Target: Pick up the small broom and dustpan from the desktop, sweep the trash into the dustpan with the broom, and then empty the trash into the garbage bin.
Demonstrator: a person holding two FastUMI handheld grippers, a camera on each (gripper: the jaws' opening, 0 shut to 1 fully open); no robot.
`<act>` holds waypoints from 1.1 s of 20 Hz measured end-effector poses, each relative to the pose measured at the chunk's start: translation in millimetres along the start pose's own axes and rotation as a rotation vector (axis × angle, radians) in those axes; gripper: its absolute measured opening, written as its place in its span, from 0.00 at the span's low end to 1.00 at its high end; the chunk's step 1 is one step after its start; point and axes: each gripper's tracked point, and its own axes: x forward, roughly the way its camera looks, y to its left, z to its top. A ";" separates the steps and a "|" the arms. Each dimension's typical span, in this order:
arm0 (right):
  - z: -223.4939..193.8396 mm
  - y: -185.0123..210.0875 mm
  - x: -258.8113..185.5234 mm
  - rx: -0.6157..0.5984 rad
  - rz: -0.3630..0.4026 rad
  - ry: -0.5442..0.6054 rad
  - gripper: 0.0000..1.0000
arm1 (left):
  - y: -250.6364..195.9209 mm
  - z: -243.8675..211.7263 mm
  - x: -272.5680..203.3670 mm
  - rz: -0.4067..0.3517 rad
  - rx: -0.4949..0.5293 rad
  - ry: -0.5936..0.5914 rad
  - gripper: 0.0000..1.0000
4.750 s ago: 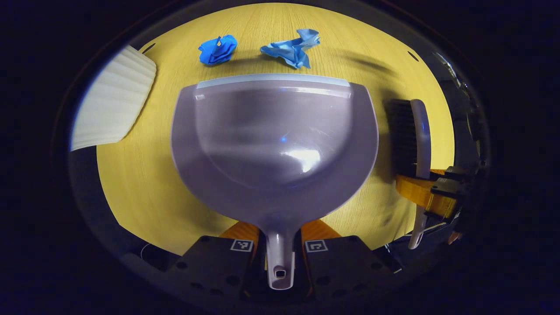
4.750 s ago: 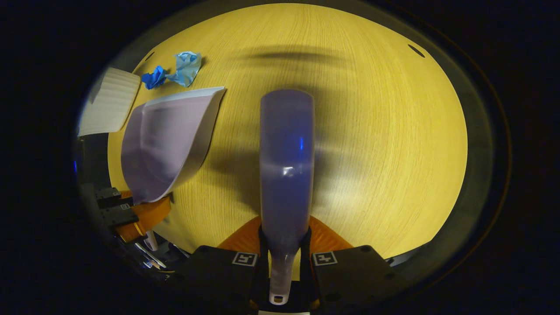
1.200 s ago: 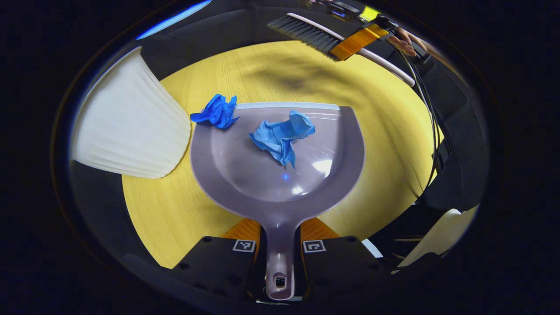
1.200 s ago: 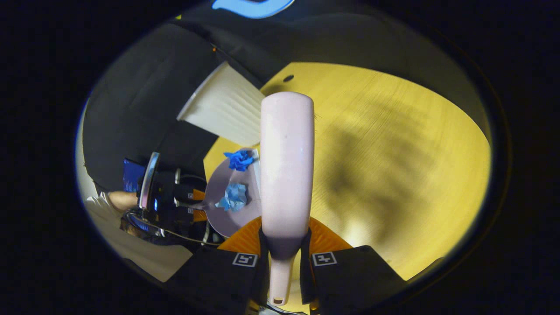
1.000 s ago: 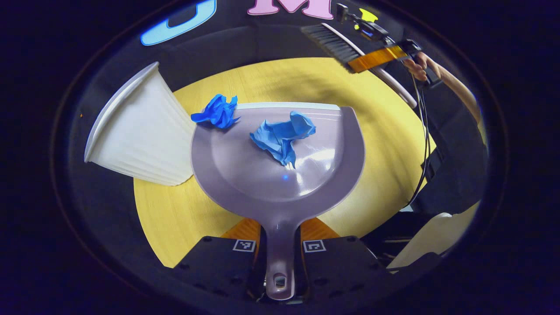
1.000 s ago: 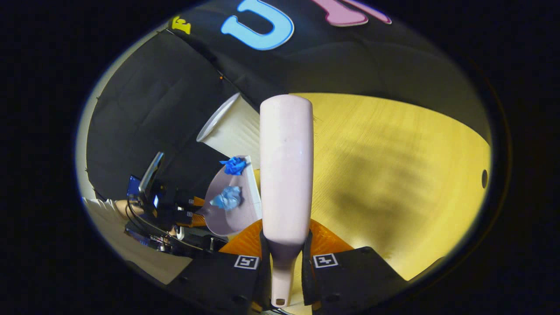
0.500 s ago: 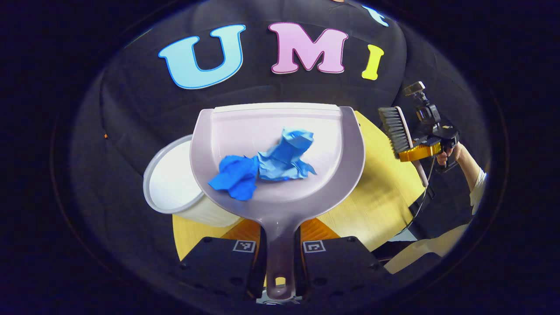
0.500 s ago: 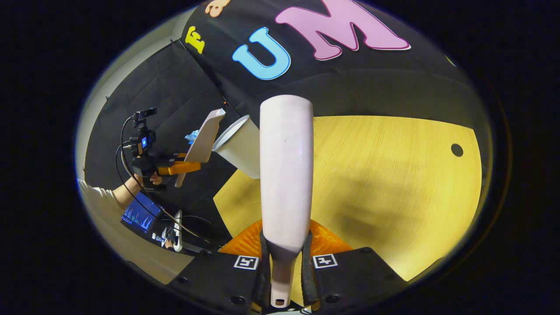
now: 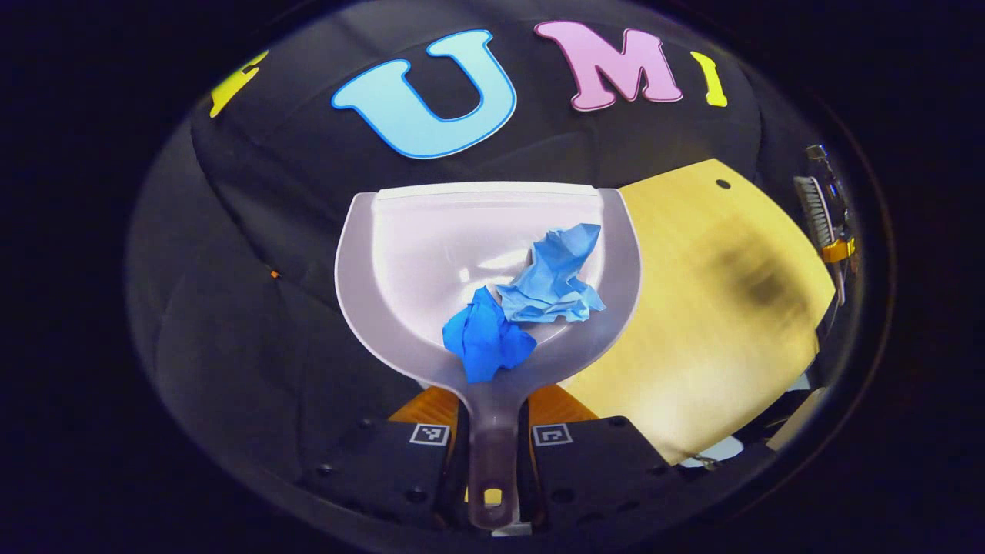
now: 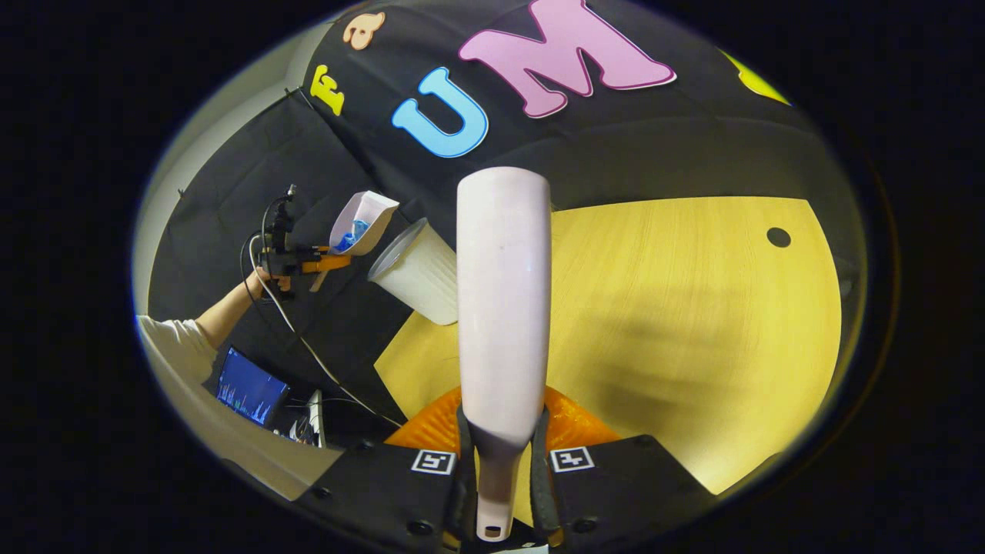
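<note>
Compared with half a second ago: lifted higher and swung leftward, off the near-left edge of the yellow wood-grain desktop (image 9: 716, 308), with the booth's black cloth wall now behind the pale grey plastic dustpan (image 9: 400, 254). White ribbed garbage bin (image 10: 419, 273), earlier peeking out under the pan's left side in the left gripper view, now seen in the right gripper view, standing at the desktop's far-left corner, just right of and below the raised pan. Two crumpled scraps slid toward the handle end: dark blue paper wad (image 9: 486, 342) now lying at the throat of the pan by the handle, light blue paper wad (image 9: 555, 275) just above and right of it, touching it. Pan tipped back, lip upward, both wads resting inside.

Left gripper (image 9: 492, 442) closed tight on the dustpan's handle, both fingers pressed against its sides; also seen far off in the right gripper view (image 10: 304, 261), held in a person's hand (image 10: 269, 281) with a white sleeve below. Right gripper (image 10: 502, 462) clamped narrowly on the handle of the pale grey small broom (image 10: 504, 308), broom back pointing forward above the desktop's near side; same broom visible at the far right in the left gripper view (image 9: 817, 211), bristles facing left, well apart from the dustpan.
</note>
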 end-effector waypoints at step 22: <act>-24.1 -4.1 1.0 0.007 -0.046 0.048 0.30 | 104.1 -13.6 -2.2 0.514 0.549 0.057 0.23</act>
